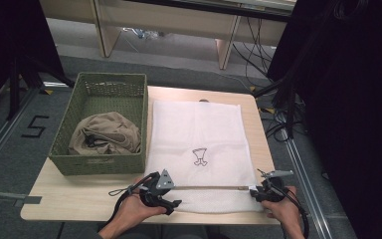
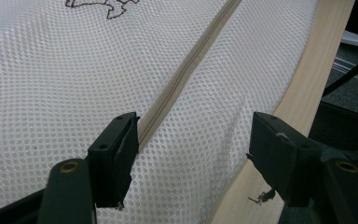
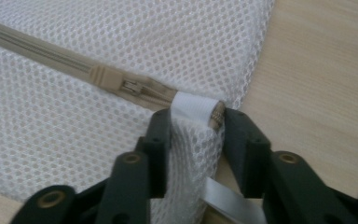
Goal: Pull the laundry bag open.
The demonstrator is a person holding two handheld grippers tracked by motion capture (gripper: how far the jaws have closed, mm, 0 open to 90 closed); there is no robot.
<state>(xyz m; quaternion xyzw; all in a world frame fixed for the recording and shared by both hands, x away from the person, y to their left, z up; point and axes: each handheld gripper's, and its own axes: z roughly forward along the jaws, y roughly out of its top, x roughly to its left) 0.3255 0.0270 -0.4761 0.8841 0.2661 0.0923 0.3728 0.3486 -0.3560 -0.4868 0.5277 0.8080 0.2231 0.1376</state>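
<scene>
A white mesh bag [image 1: 199, 134] with a small dark drawing lies flat on the wooden table [image 1: 69, 194]. A beige zipper [image 1: 209, 187] runs along its near side. My left gripper [image 1: 175, 201] sits at the zipper's left end. Its jaws stand open, astride the mesh [image 2: 51, 70] beside the zipper [image 2: 186, 70], and the pads do not press on it. My right gripper [image 1: 255, 193] is at the bag's near right corner. In the right gripper view it [image 3: 196, 135] is shut on a bunched fold of mesh under a white tab [image 3: 193, 105], just past the zipper slider [image 3: 105, 77].
A green woven basket [image 1: 99, 84] stands at the table's left with a crumpled beige cloth [image 1: 107, 132] inside. The table's near edge [image 2: 307, 84] runs close beside the left gripper. Bare wood [image 3: 317, 70] lies right of the bag's corner. Cables and dark stands crowd the floor at right.
</scene>
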